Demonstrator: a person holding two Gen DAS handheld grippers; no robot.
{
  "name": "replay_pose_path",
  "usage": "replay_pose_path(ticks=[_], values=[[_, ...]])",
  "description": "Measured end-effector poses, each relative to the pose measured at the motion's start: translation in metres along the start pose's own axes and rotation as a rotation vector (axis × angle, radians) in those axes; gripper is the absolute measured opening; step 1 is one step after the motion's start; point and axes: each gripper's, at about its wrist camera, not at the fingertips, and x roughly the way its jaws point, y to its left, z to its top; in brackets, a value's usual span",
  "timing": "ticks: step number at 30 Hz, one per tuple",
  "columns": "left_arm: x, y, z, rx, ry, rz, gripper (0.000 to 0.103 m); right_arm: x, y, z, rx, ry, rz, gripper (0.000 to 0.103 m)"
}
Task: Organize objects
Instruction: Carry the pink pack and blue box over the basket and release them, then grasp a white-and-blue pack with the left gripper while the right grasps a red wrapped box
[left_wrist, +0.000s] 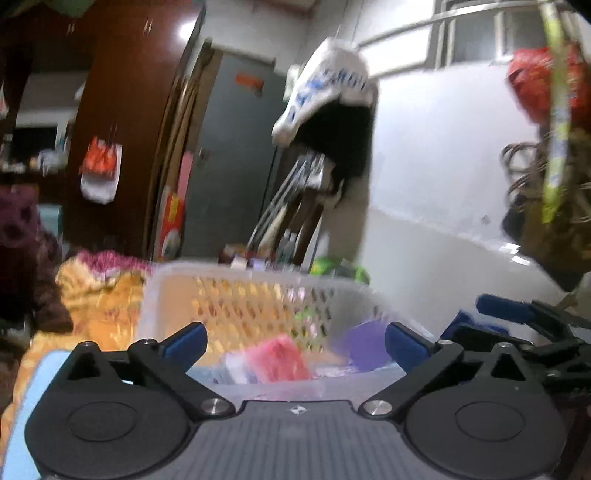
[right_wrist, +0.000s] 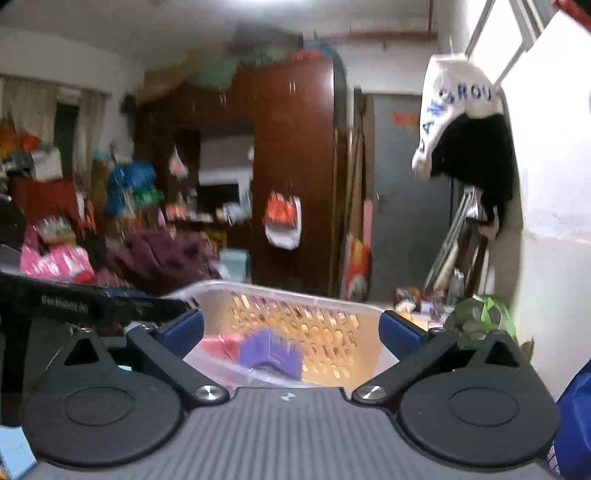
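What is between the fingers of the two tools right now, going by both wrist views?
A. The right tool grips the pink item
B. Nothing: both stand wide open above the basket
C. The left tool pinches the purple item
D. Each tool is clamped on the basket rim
B: the left tool and right tool both show spread fingers with nothing pinched, the white basket lying beyond them.

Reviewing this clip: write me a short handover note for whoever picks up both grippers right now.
Left gripper: open, empty, above the near rim of the basket.
Right gripper: open, empty, beside the left one, facing the same basket.
White perforated basket sits just ahead; a purple item and a pink item already lie inside.
Done: those two are in.
Left: unclear from here; blur hides whether more loose items remain nearby.
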Motion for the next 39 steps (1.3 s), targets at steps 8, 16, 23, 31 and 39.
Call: replay_pose_path(ticks=[8,16,23,31,39], values=[[-0.046,0.025,-0.084,-0.023,0.148,0.016,0.103,-0.024,-0.039,-0.09,0.141,0.241,-0.128,0.103],[-0.03,0.012,-0.114,0.036,0.269,0.07,0.102,-0.007,-0.052,-0.115,0.215,0.376,-0.101,0.102],[-0.026,0.013,-0.113,0.006,0.257,0.135,0.101,-0.003,-0.042,-0.121,0.141,0.421,-0.142,0.078],[-0.023,0.019,-0.114,-0.031,0.278,0.087,0.101,-0.002,-0.042,-0.121,0.145,0.425,-0.158,0.074],[-0.029,0.025,-0.115,-0.092,0.252,0.111,0.098,-0.005,-0.042,-0.123,0.152,0.405,-0.151,0.051]])
